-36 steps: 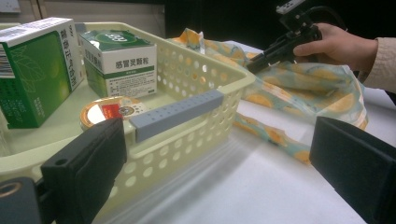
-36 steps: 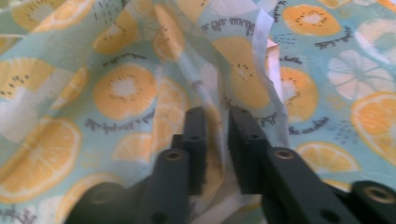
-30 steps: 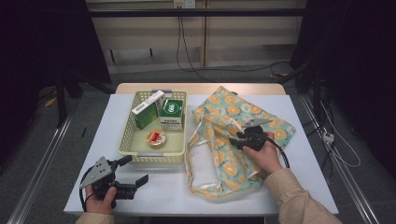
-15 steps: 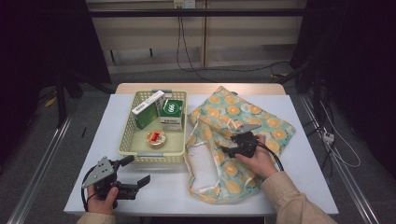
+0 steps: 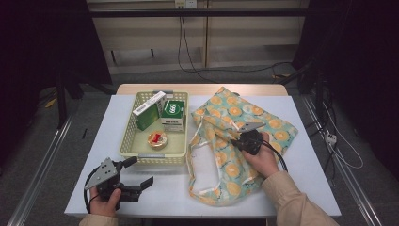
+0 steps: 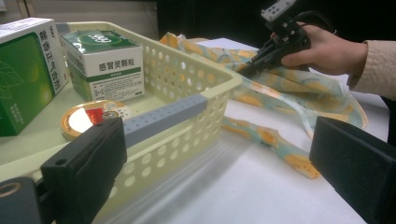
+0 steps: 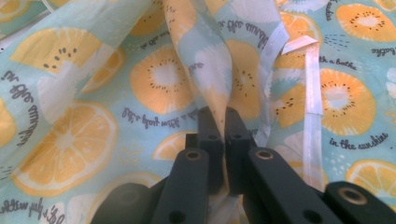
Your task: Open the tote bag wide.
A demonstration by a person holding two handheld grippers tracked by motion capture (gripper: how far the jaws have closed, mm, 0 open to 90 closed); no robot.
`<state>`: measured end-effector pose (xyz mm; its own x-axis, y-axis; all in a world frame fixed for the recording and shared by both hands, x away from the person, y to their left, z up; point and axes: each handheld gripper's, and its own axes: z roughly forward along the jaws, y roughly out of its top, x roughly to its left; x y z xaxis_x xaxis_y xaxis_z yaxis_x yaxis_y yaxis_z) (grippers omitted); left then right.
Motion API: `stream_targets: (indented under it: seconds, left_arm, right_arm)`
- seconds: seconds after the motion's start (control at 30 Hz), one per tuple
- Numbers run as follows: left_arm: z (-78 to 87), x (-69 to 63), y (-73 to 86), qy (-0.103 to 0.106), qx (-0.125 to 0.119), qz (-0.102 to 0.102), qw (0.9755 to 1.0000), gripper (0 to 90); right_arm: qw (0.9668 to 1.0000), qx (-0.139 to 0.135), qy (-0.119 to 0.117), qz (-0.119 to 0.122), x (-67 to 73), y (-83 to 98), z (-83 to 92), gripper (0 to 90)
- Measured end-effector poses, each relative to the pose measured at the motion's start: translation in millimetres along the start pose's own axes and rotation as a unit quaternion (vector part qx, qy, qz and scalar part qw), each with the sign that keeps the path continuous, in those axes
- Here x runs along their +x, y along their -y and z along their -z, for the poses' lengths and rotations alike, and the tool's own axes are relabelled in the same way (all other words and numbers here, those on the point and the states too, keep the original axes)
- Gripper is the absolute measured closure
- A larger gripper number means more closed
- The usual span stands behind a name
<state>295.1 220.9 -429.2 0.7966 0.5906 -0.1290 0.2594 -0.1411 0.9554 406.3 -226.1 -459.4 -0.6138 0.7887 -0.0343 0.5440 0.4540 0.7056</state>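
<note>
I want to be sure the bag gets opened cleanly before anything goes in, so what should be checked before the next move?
1. Right gripper pinches a fold of the cloth bag: ok; its jaws have just closed on the fabric.
2. One layer only in the pinch: cannot tell.
3. Left gripper free to help: ok, jaws wide open, nothing between them, near the table's front edge.
4. Bag mouth open: not ok, the bag lies flat.
5. Basket within reach beside the bag: ok.
6. Green boxes and round tin ready in the basket: ok.

Basket (image 5: 126, 141) with boxes (image 5: 172, 114) lies left of the cloth bag (image 5: 273, 127) on the table (image 5: 310, 169).
</note>
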Motion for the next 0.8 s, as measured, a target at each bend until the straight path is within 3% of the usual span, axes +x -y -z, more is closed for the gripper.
stream_targets:
  seconds: [0.1, 0.23, 0.3, 0.57, 0.8]
  left_arm:
    - [-1.3, -0.8, -1.9, 0.001, 0.000, 0.001, 1.0000, 3.8]
    - [-5.3, -2.2, -5.9, 0.003, 0.001, 0.004, 1.0000, 3.6]
    - [-8.0, -3.8, -8.4, 0.007, 0.000, 0.005, 1.0000, 3.6]
    - [-19.8, -13.4, -23.2, 0.020, 0.000, -0.004, 0.9998, 3.4]
    - [-24.7, -12.1, -30.1, 0.021, 0.010, 0.006, 0.9997, 3.4]
  right_arm:
    - [0.9999, 0.000, -0.001, -0.010, -1.5, -1.2, 1.0, 89.9]
    - [0.9985, -0.030, 0.000, -0.046, -13.8, -5.6, 14.3, 90.0]
    - [0.9979, -0.037, -0.001, -0.052, -19.1, -9.1, 21.0, 90.0]
    - [0.9975, -0.055, 0.023, -0.038, -31.4, -31.1, 48.7, 90.0]
    - [0.9972, -0.058, 0.031, -0.035, -38.1, -45.9, 58.2, 89.9]
